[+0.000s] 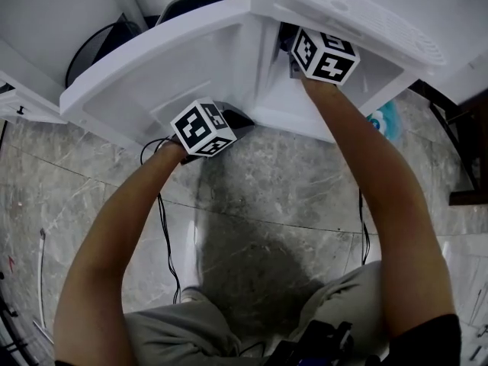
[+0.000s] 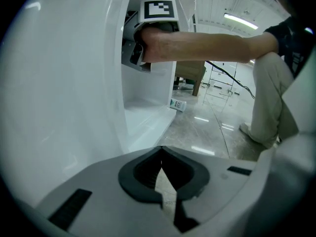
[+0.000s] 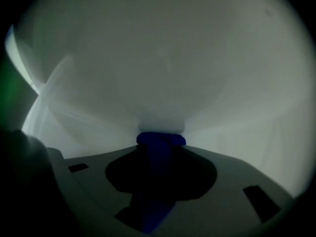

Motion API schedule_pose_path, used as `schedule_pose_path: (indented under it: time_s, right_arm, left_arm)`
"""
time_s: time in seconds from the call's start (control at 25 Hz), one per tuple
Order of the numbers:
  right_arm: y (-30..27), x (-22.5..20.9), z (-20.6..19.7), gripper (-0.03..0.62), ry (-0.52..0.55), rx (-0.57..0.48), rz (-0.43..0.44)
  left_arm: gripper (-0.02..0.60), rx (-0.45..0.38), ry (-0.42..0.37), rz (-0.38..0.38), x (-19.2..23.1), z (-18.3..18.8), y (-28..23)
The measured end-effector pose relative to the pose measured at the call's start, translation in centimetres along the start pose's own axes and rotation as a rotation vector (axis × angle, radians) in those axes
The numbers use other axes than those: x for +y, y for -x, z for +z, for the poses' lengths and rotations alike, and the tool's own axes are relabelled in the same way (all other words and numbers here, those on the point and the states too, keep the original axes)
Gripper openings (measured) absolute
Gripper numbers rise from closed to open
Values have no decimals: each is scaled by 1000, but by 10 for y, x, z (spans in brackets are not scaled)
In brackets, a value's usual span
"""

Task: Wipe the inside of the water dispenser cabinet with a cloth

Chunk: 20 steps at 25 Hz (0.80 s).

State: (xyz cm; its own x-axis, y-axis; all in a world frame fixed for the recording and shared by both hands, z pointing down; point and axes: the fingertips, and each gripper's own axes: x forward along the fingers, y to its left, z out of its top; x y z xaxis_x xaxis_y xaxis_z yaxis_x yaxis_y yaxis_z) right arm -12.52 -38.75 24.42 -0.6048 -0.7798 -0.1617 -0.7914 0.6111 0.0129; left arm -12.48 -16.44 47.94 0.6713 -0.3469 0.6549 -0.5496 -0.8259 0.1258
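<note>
The white water dispenser cabinet point(image 1: 229, 44) stands with its door point(image 1: 145, 75) swung open. In the head view, my right gripper's marker cube point(image 1: 324, 56) sits at the cabinet opening and its jaws reach inside, out of sight. In the right gripper view, the right gripper point(image 3: 160, 143) is shut on a dark blue cloth point(image 3: 161, 138), whose front end presses against the pale inner wall point(image 3: 163, 73). My left gripper point(image 2: 161, 167) is shut and holds nothing. It hangs beside the open door, its cube point(image 1: 202, 126) below the door's edge, looking at the cabinet floor point(image 2: 145, 120).
A small teal and white pack point(image 2: 177, 104) lies on the grey stone floor point(image 1: 267, 181) right of the cabinet. Black cables point(image 1: 162, 219) trail over the floor by my left arm. A wooden piece of furniture point(image 2: 190, 73) stands behind.
</note>
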Motion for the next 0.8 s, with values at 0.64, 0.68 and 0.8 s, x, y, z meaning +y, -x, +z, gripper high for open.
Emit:
schedule_pose_path:
  time_s: [0.64, 0.68, 0.8]
  right_arm:
    - [29, -2, -59, 121, 165, 258, 161]
    - [35, -3, -70, 121, 176, 297, 168]
    - [52, -3, -110, 121, 252, 441, 197]
  left_arm:
    - [6, 40, -23, -22, 2, -8, -13]
    - [6, 41, -32, -31, -1, -4, -18]
    - [6, 37, -51, -51, -5, 5, -31]
